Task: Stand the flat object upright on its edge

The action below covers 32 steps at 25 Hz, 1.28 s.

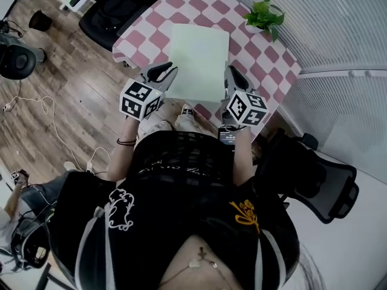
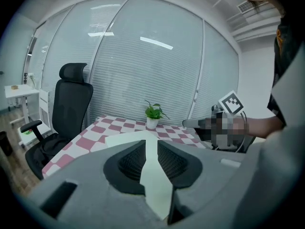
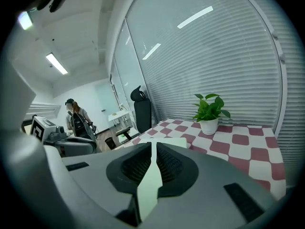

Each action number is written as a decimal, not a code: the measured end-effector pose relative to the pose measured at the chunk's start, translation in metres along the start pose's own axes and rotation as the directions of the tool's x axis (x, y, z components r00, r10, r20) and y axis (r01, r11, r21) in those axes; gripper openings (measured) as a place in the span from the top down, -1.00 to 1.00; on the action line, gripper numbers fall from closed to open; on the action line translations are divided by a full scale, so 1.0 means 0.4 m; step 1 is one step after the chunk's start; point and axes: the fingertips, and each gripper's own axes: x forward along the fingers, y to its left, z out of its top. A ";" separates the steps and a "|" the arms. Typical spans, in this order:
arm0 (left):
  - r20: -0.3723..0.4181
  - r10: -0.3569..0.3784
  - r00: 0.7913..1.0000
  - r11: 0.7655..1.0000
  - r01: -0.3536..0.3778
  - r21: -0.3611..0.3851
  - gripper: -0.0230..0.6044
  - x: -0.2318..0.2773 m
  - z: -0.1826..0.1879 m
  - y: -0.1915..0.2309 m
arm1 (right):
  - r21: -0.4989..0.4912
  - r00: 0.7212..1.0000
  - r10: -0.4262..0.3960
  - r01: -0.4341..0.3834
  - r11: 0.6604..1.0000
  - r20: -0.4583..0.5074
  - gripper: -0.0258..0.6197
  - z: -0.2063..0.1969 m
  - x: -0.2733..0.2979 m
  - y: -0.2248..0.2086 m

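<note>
Flat object (image 1: 198, 59): pale green board, face up over the checkered surface (image 1: 254, 53), near edge overhanging towards the person.
Long axis: runs away from the person, towards the potted plant (image 1: 265, 16) side.
Left hand-held gripper (image 1: 164, 80): clamped on the board's near left edge.
Right hand-held gripper (image 1: 231, 83): clamped on its near right edge.
</note>
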 end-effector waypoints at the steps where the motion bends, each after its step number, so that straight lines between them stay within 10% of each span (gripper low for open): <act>1: -0.013 0.003 1.000 1.000 -0.003 0.003 0.70 0.010 -0.004 0.011 | 0.000 1.000 0.003 -0.003 1.000 -0.009 0.81 -0.003 0.010 -0.015; 9: -0.100 0.026 0.995 1.000 -0.025 0.007 0.67 0.081 -0.032 0.106 | 0.062 0.992 0.100 -0.095 0.994 -0.080 0.81 -0.038 0.109 -0.096; 13: -0.161 -0.019 0.987 0.999 0.014 -0.034 0.18 0.127 -0.074 0.129 | 0.203 0.981 0.169 -0.146 0.968 -0.100 0.42 -0.075 0.157 -0.127; 23: -0.321 -0.069 0.945 0.985 0.013 -0.173 -0.10 0.216 -0.203 0.197 | 0.334 0.931 0.227 -0.124 0.934 -0.287 0.14 -0.222 0.237 -0.192; 32: -0.252 -0.088 0.964 0.857 -0.055 -0.513 -0.21 0.275 -0.247 0.268 | 0.402 0.906 0.246 -0.094 0.911 -0.344 0.10 -0.273 0.288 -0.198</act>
